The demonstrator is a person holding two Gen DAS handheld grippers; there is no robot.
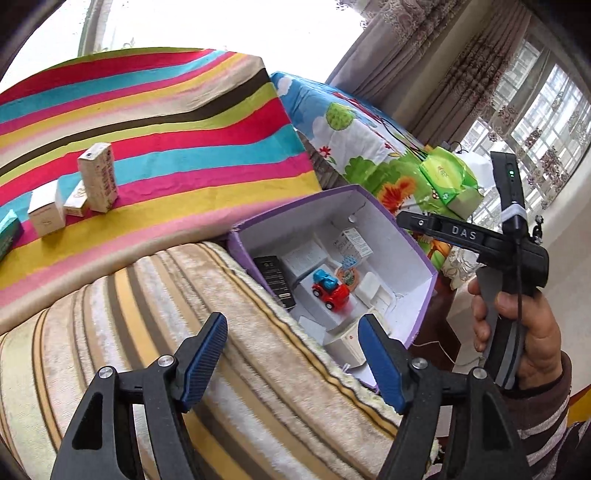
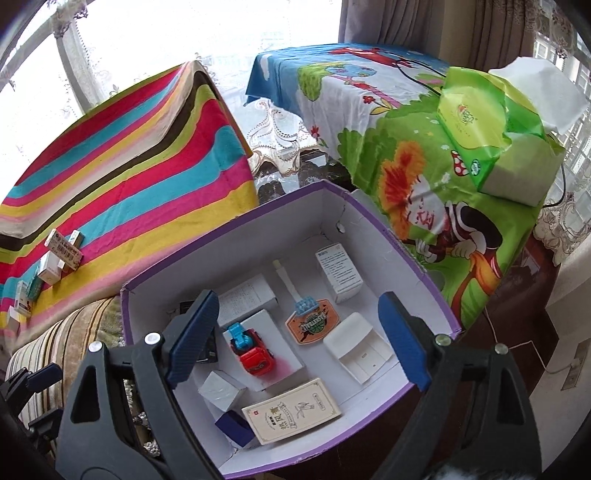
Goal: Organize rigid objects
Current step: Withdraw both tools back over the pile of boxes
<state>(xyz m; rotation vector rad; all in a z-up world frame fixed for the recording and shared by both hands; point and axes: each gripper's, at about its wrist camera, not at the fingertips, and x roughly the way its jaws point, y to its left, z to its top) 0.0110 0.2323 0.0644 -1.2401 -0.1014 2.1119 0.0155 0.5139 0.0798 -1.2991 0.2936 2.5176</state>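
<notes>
Both hand-held grippers [image 1: 291, 354] [image 2: 299, 336] gaped empty; remaining cartons [image 1: 98, 177] stood upright far left, nearer left hand-held gripper.

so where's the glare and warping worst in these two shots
Left wrist view: the window is blown out white, and the striped cloth bows strongly. Right wrist view: the window is also overexposed, the purple box has curved edges, and its interior is evenly lit.

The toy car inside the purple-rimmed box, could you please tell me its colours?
The toy car is red with a blue top, clearest in the right wrist view.
</notes>
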